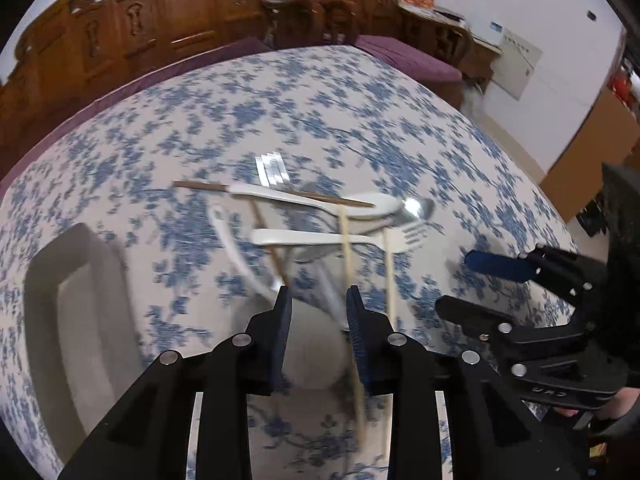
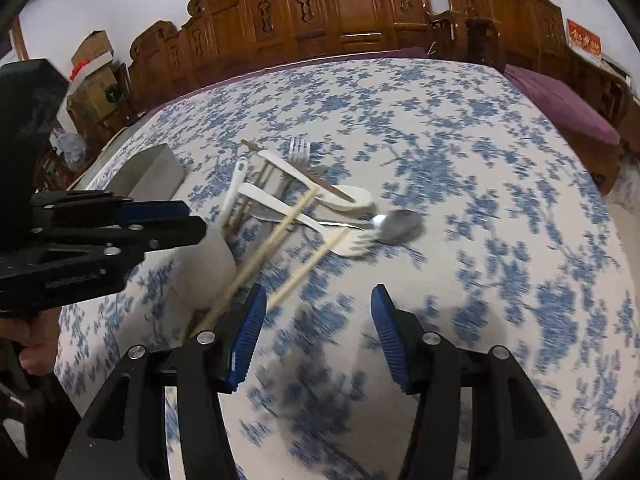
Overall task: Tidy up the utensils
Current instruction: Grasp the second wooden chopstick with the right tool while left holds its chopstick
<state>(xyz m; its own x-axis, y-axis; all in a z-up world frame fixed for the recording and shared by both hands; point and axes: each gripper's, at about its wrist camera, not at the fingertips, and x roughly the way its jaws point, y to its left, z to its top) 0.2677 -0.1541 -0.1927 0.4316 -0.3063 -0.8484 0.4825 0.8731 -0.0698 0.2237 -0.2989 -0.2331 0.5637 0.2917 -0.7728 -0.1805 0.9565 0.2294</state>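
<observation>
Blue-floral tablecloth [image 2: 440, 128] covers the table, carved wooden chairs [image 2: 360, 12] behind.

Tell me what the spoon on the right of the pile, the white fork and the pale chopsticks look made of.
The spoon looks like polished metal: its bowl is grey with bright mirror glints. The white fork looks like plastic, matte and opaque with no glints, though ceramic or melamine cannot be ruled out. The pale chopsticks look like unfinished bamboo or wood: a dull, even tan; motion blur hides any grain.

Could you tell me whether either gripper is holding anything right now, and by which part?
Nothing is held. The right gripper is open over bare tablecloth, and the left gripper is open above the white cup.
</observation>
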